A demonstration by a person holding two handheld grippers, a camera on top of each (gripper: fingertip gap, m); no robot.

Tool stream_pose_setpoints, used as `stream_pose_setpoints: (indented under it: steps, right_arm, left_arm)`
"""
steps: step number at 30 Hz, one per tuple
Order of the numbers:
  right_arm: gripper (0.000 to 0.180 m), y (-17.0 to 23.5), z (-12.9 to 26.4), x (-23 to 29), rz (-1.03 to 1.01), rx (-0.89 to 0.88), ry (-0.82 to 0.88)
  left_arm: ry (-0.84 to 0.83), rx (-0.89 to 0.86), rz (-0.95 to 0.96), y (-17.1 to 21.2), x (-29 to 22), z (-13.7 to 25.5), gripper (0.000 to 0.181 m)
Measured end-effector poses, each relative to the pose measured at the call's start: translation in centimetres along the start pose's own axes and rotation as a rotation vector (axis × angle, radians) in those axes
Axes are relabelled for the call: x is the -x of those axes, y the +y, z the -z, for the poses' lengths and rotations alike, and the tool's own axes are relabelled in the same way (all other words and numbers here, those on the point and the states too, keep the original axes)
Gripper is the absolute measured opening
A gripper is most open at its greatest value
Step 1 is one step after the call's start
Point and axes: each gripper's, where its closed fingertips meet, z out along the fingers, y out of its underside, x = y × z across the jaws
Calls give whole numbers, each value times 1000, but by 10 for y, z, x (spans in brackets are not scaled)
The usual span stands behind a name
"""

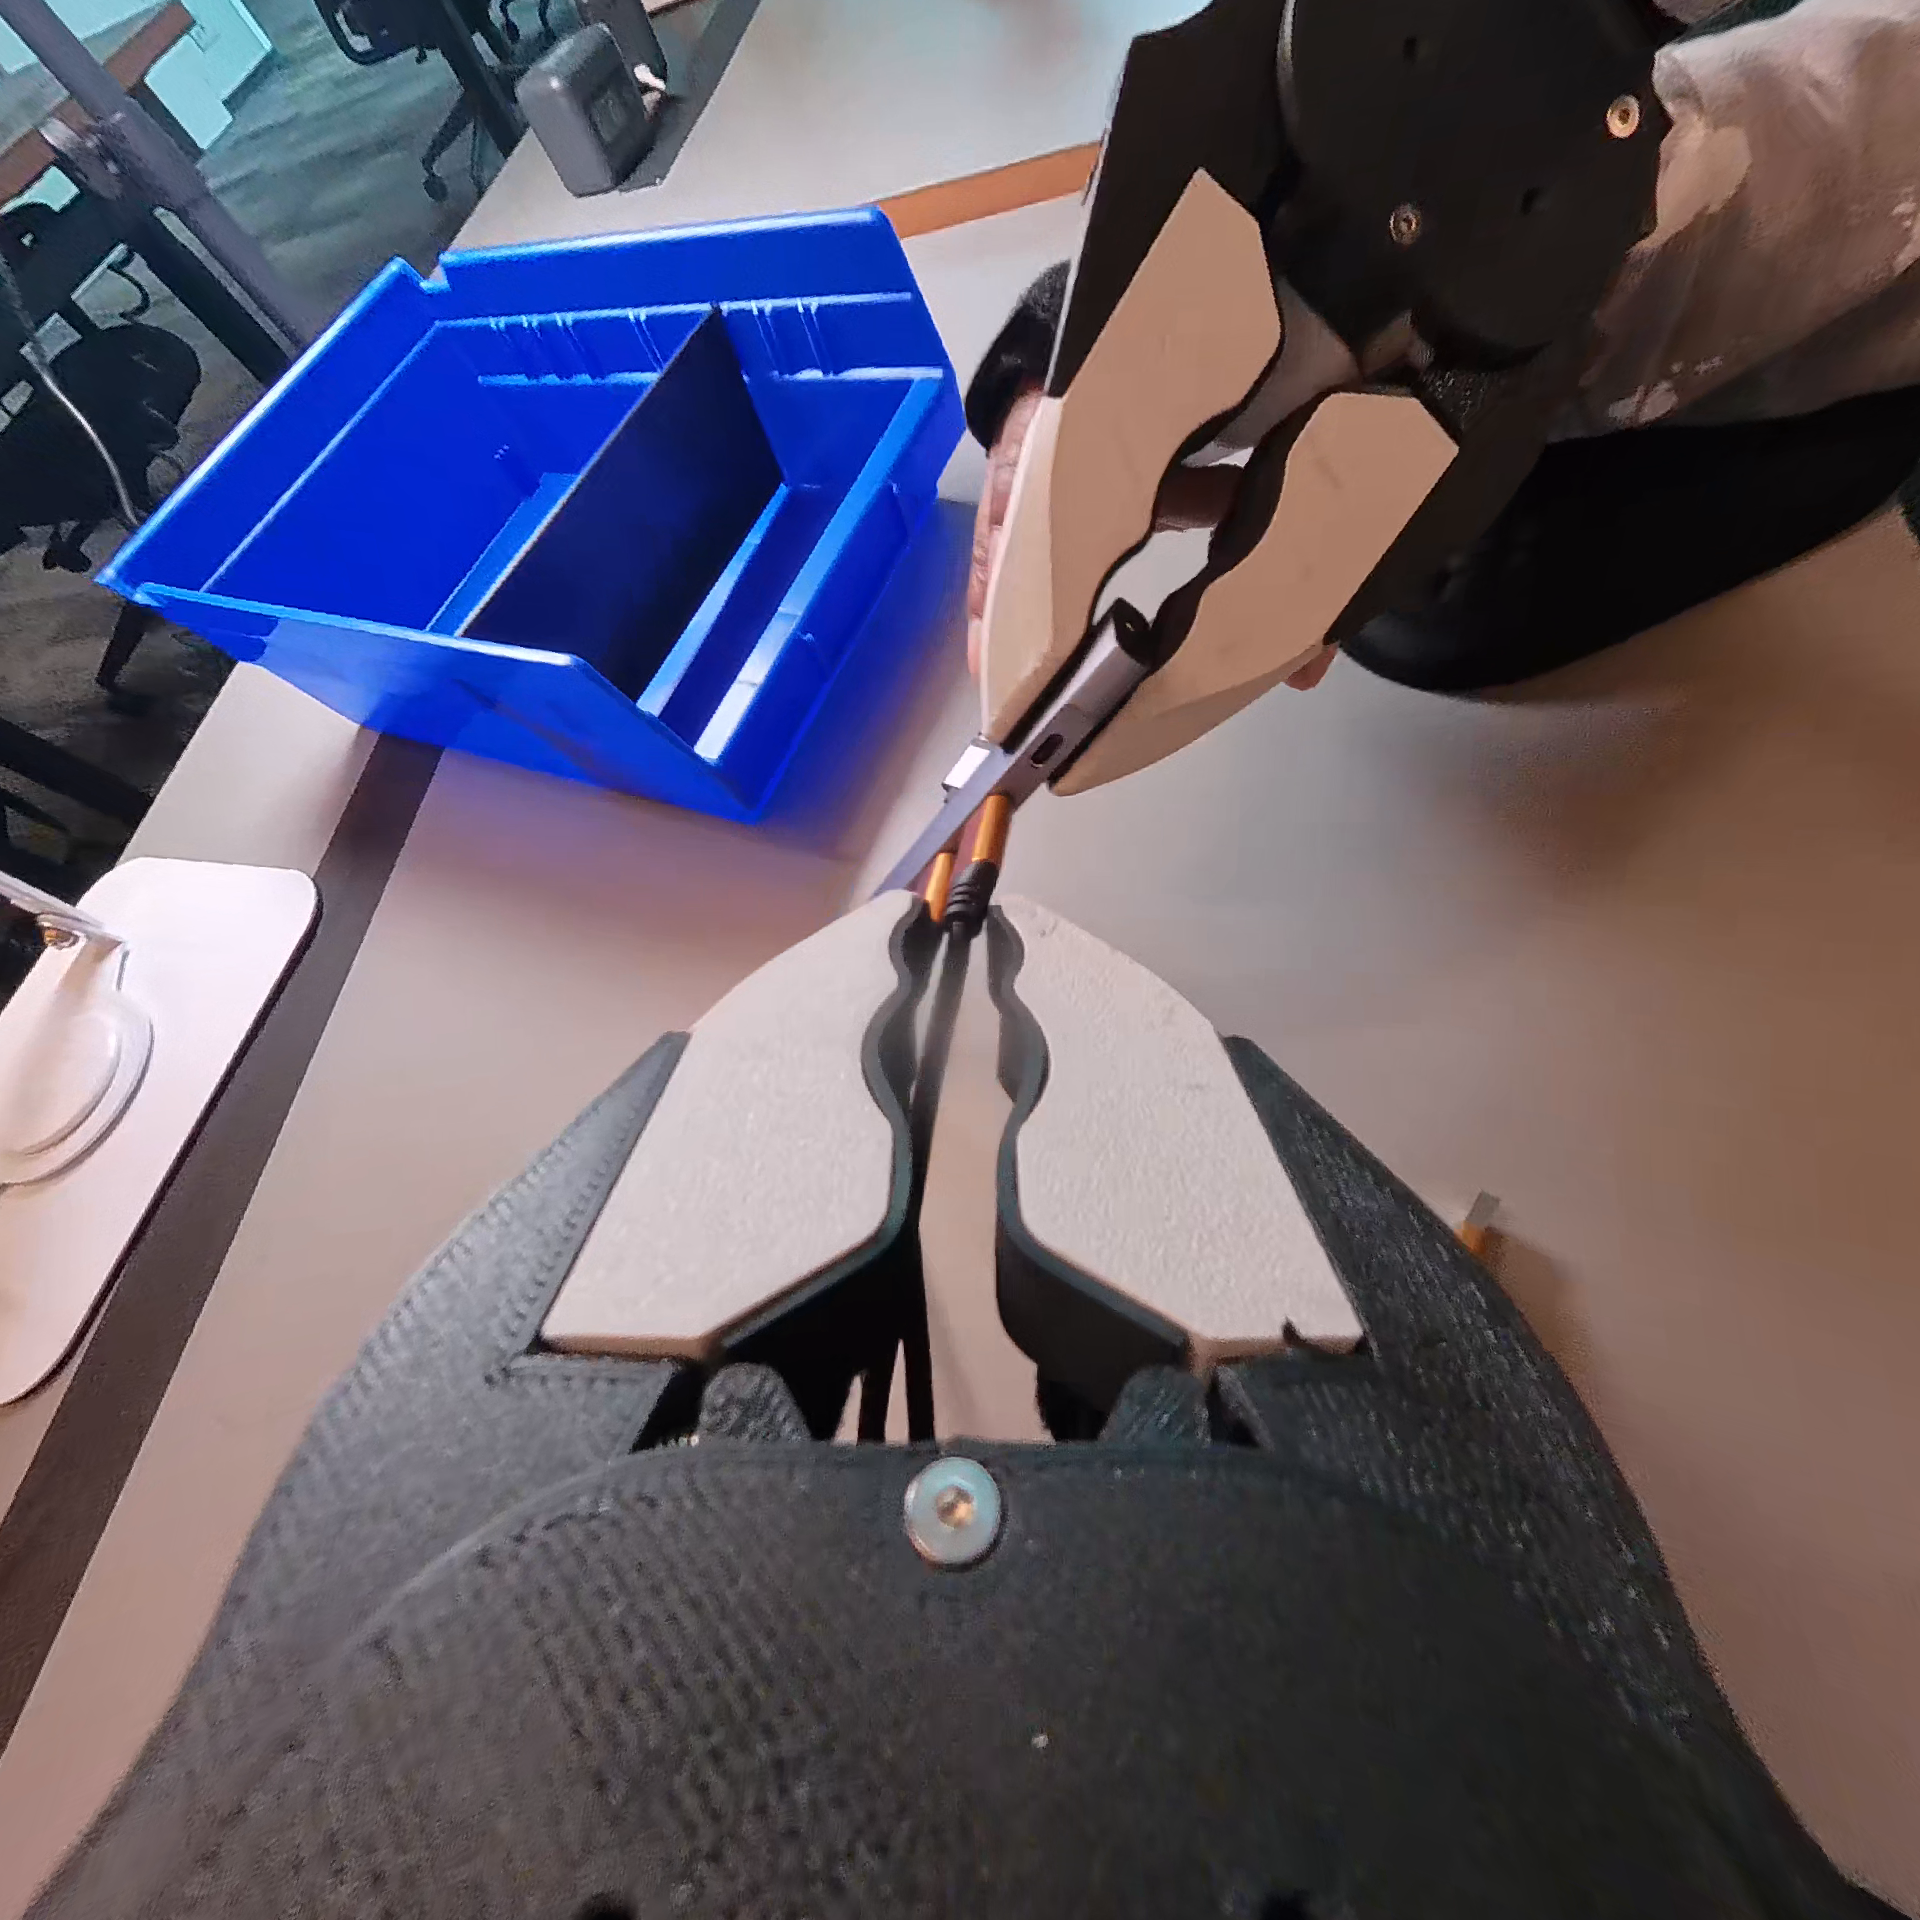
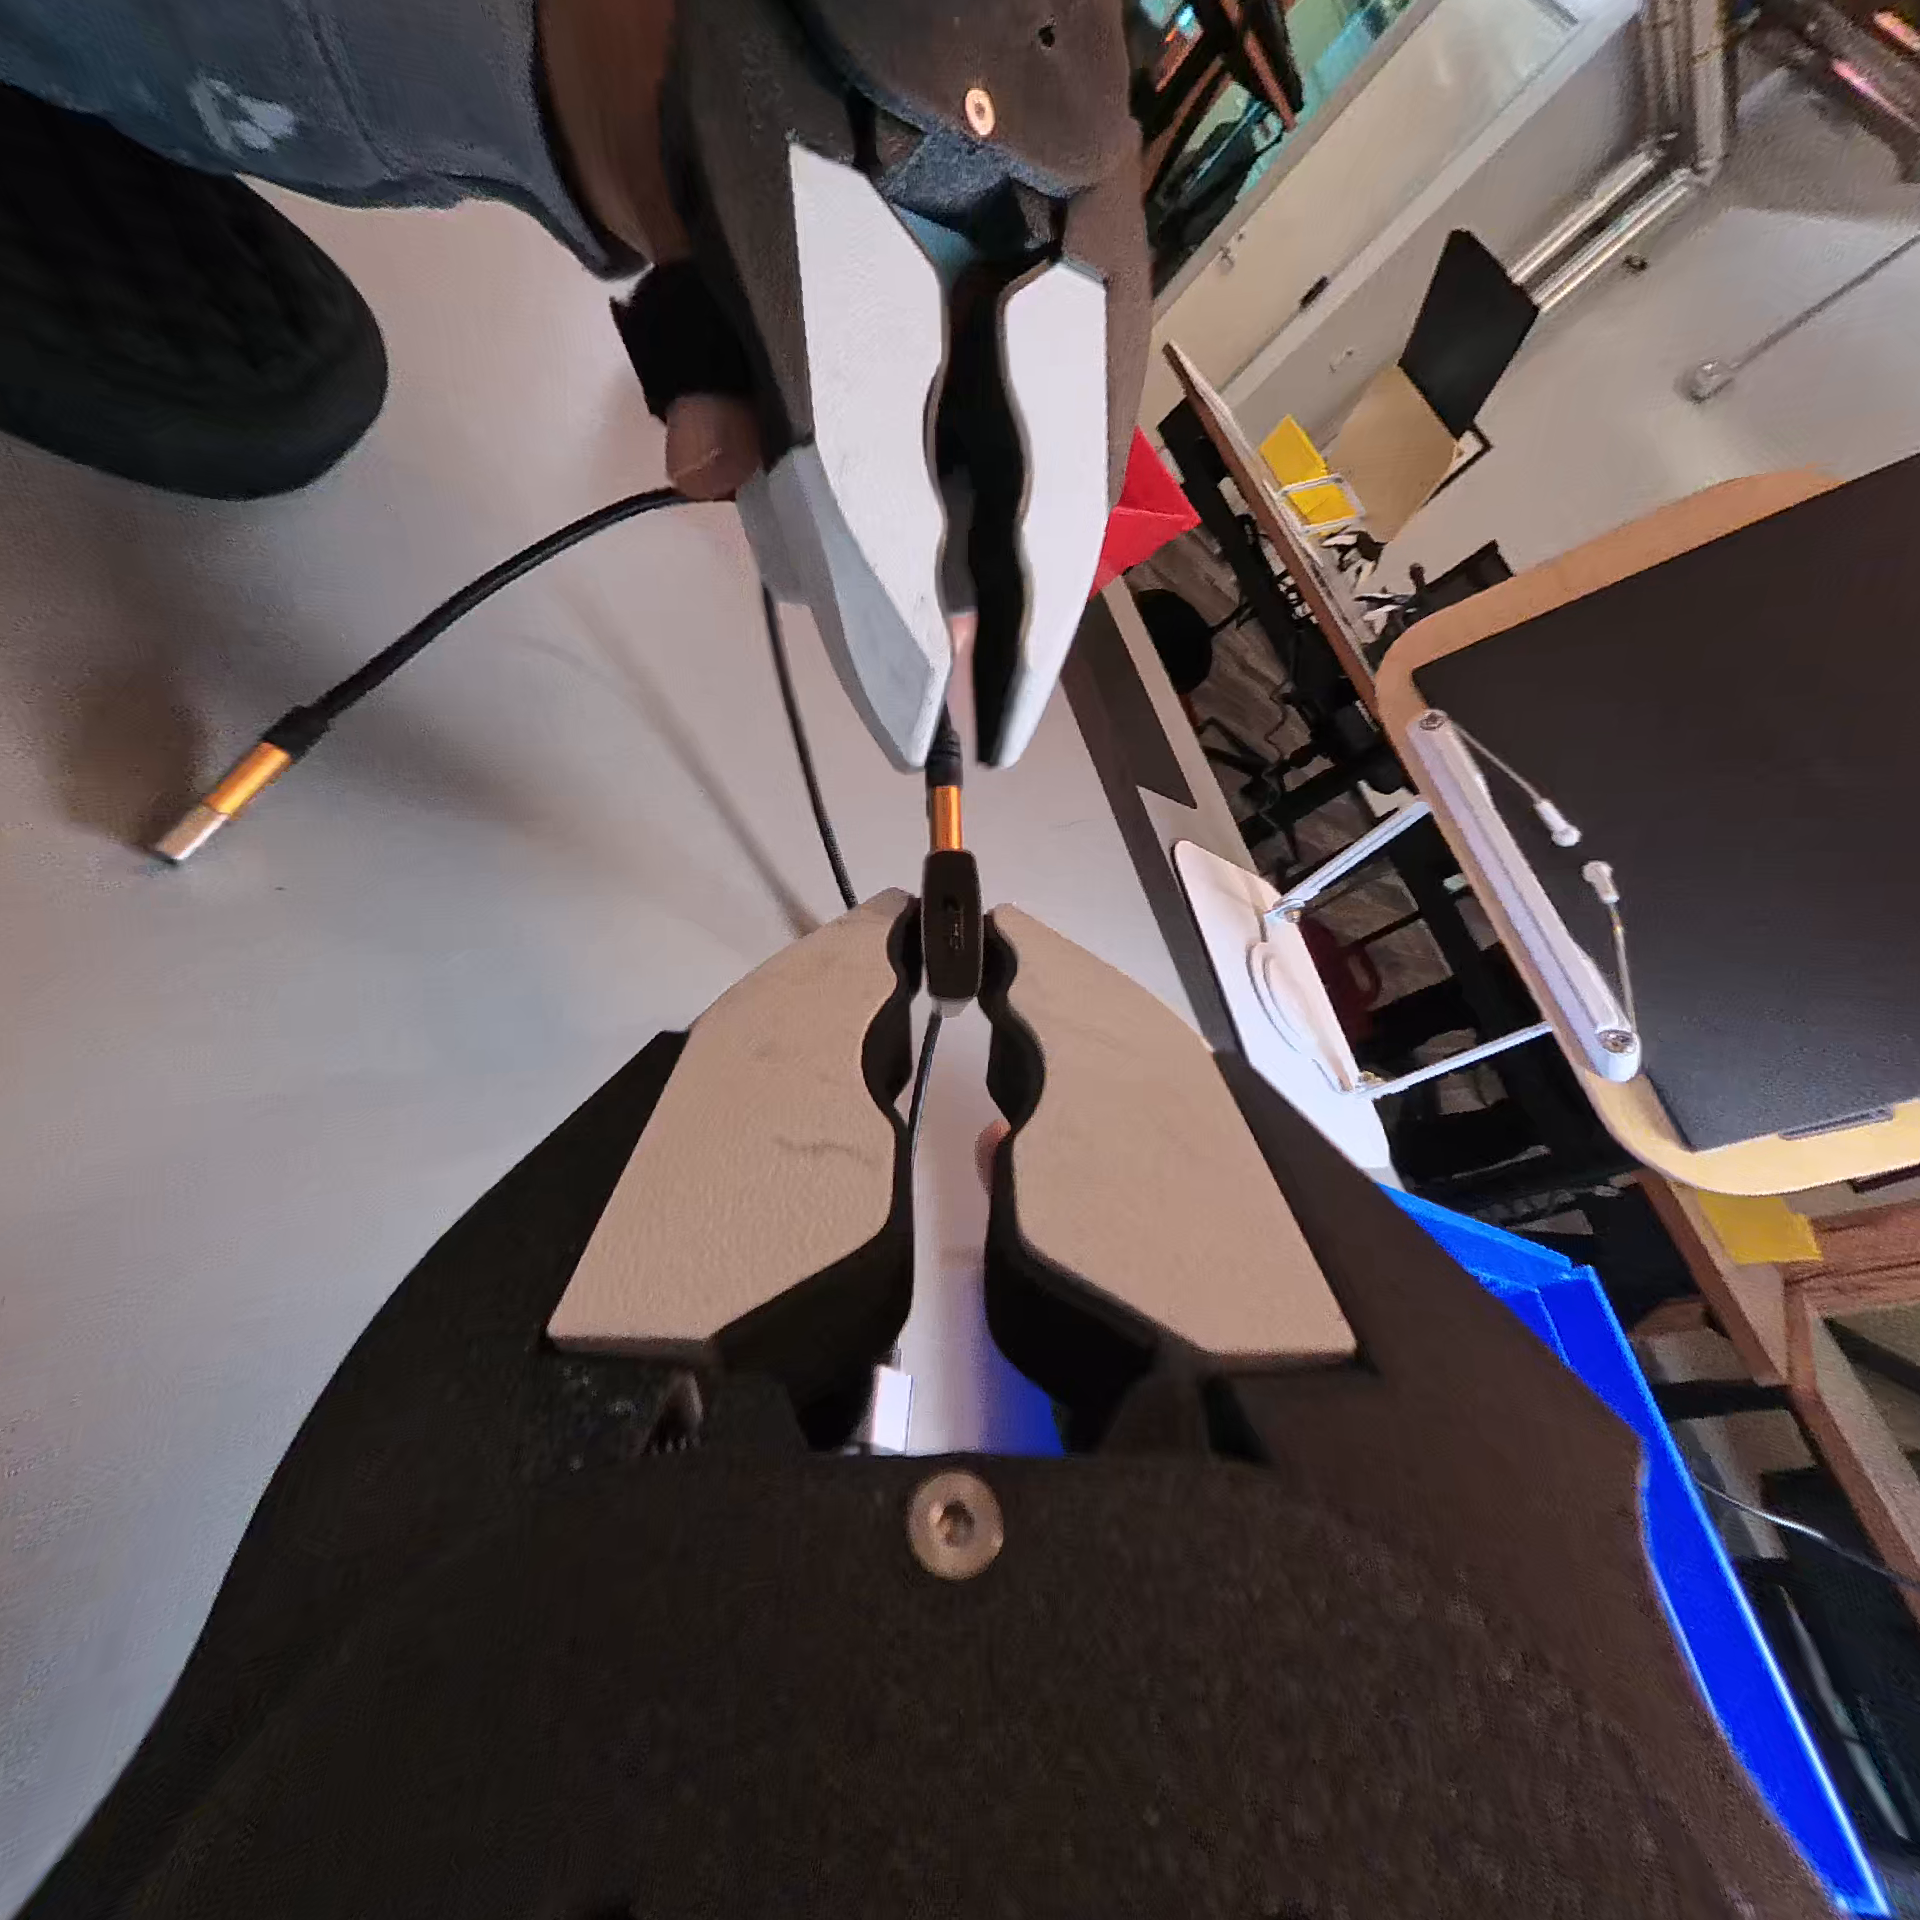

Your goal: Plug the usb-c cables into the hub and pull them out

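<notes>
My left gripper (image 1: 956, 914) is shut on a black usb-c cable (image 1: 935, 1039) just behind its orange plug (image 1: 992, 831). The plug sits in the edge of a slim grey hub (image 1: 1091, 686). My right gripper (image 1: 1039, 769) is shut on that hub and holds it above the table. In the right wrist view the hub (image 2: 951, 935) is pinched at my right gripper's (image 2: 951, 925) tips, with the orange plug (image 2: 945, 816) entering its far end and the left gripper (image 2: 951, 753) closed on the cable behind it. A second cable with an orange and silver plug (image 2: 223, 795) lies loose on the table.
A blue divided bin (image 1: 582, 499) stands on the beige table (image 1: 1558, 987) beyond the hub, and it also shows in the right wrist view (image 2: 1558, 1330). A white pad (image 1: 156, 1039) lies across a dark gap at the left. The loose plug (image 1: 1481, 1221) lies at the right. The grippers are tip to tip, or close to it.
</notes>
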Motion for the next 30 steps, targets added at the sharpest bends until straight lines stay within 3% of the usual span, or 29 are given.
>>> stream_pose_setpoints:
  steps: [1, 6, 11, 16, 21, 25, 30]
  right_arm:
    - [9, -3, 3, -2, -9, 3, -8]
    - [9, -16, 33, -45, -138, 31, -7]
    - [9, -23, 68, -124, -236, 112, 72]
    - [9, -19, 93, -220, -287, 213, 264]
    - [9, 18, 104, -301, -207, 420, 518]
    - [9, 67, 91, -319, -215, 574, 539]
    - [9, 103, 63, -319, -349, 549, 510]
  left_arm:
    - [-14, -28, 17, -4, 3, 6, 18]
    - [-187, -285, 180, -21, 38, 65, 37]
    - [-314, -339, 379, 28, 56, 104, 39]
    - [-340, -287, 462, 85, 42, 92, 39]
    - [-298, -245, 451, 93, 27, 76, 40]
    - [-273, -227, 430, 92, 18, 69, 40]
    - [-268, -196, 419, 97, 15, 64, 39]
